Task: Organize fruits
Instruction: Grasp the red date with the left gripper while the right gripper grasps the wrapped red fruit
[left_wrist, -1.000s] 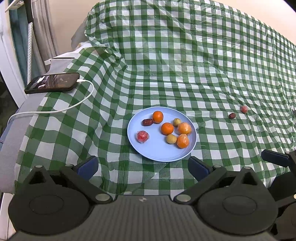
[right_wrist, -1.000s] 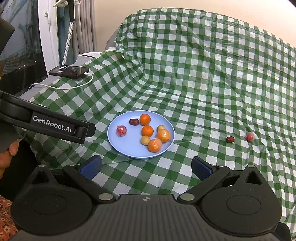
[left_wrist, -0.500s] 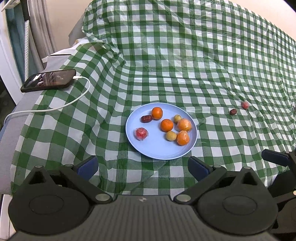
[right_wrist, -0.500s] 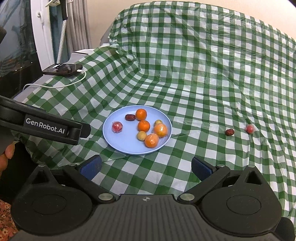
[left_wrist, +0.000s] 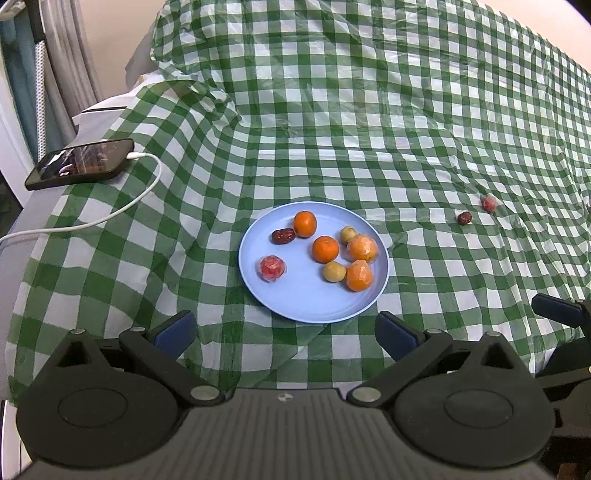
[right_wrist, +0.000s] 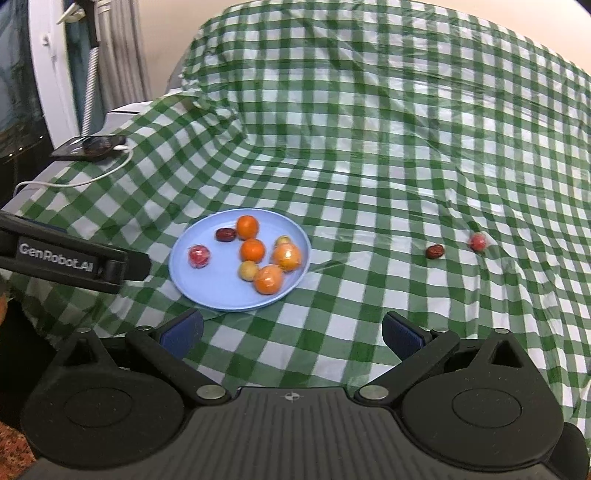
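The blue plate (left_wrist: 295, 306) is holding seven fruits. Both the left gripper (left_wrist: 284, 328) and right gripper (right_wrist: 291, 332) are gaping wide, empty, having drifted nearer the plate.

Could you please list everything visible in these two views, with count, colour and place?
plate: one, light blue, centre of the cloth.
oranges: four, orange, on the plate, the two on the right in clear wrap.
dates: two, dark red, one on the plate, one on the cloth at right.
yellow fruits: two, on the plate.
wrapped red fruits: two, one on the plate, one on the cloth at far right.
tablecloth: one, green and white check.
phone: one, black, far left.
cable: one, white, plugged into the phone.
left gripper: open, empty.
right gripper: open, empty.
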